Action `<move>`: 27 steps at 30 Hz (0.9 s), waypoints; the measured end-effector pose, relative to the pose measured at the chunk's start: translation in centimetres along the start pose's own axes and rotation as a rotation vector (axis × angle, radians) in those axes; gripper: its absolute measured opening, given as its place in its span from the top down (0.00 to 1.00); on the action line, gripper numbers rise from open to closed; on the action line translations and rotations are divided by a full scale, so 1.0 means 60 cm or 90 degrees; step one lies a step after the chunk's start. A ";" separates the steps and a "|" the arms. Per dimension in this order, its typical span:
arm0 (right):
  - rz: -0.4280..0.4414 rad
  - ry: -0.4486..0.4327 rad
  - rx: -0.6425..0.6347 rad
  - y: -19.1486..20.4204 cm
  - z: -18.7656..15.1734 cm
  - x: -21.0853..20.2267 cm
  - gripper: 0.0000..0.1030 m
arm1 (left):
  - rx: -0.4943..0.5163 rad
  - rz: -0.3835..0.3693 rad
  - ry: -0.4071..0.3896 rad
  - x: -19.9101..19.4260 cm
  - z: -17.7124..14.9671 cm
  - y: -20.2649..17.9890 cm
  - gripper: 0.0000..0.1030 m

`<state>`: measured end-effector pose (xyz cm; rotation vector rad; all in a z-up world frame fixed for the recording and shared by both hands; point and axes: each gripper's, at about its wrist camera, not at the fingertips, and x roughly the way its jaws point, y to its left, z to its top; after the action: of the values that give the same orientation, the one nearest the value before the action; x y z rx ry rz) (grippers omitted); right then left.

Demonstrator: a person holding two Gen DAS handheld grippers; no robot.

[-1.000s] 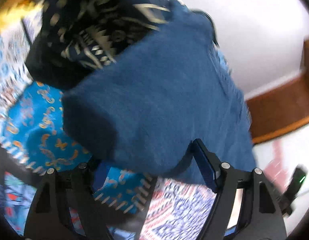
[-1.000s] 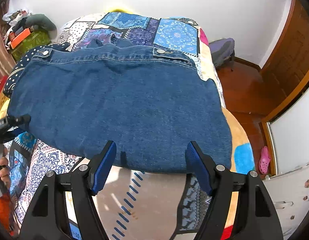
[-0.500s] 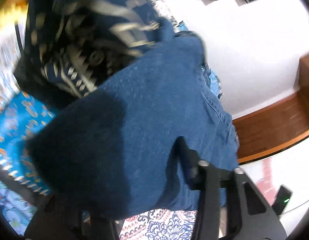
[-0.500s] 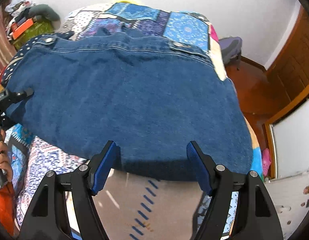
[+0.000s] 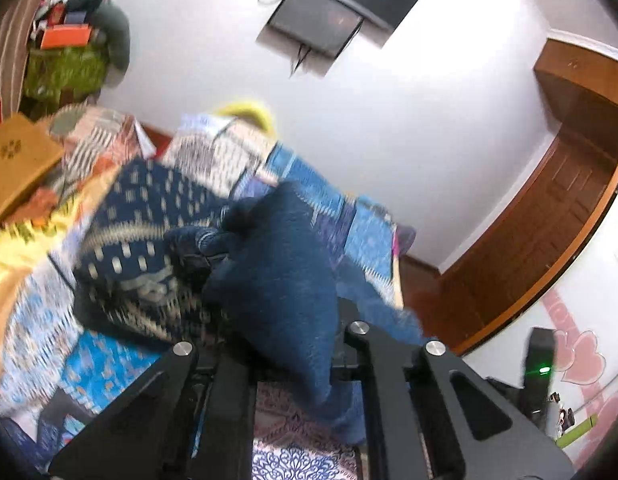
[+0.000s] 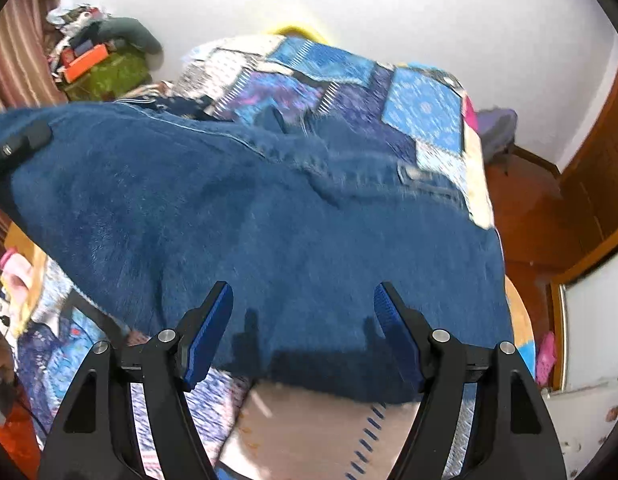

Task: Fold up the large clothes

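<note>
Denim of the jacket (image 6: 269,208) looks heavy and limp, sagging between holds; hems and corners suit gripping best. The left gripper (image 5: 293,360) is clenched on a bunched corner; the right gripper (image 6: 303,320) hangs released over the near hem.

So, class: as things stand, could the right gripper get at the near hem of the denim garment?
Probably yes. The right gripper is open just above the denim garment, whose near hem lies between its fingers with nothing in the way.

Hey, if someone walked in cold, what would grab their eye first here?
The big blue denim garment spread across the patchwork bedspread, filling the right wrist view. Its left corner is pinched up in the left gripper, while the right gripper hangs open over the near hem.
</note>
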<state>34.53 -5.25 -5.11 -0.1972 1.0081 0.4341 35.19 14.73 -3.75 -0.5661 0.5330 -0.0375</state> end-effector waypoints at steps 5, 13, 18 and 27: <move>0.094 0.039 -0.006 0.045 0.009 0.053 0.32 | 0.061 0.032 -0.042 -0.040 0.012 -0.011 0.92; 0.193 0.175 0.044 0.075 -0.014 0.204 0.32 | 0.130 0.076 -0.016 -0.006 -0.014 -0.013 0.92; 0.237 0.160 0.125 0.009 -0.013 0.183 0.32 | 0.182 0.067 -0.016 0.016 -0.024 -0.064 0.92; 0.092 -0.036 0.251 -0.208 -0.073 -0.014 0.32 | 0.246 -0.066 0.099 0.120 -0.108 -0.226 0.92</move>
<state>36.20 -18.21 -7.18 0.2419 1.0357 0.3616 39.73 -1.27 -4.68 -0.2130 0.6282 -0.2792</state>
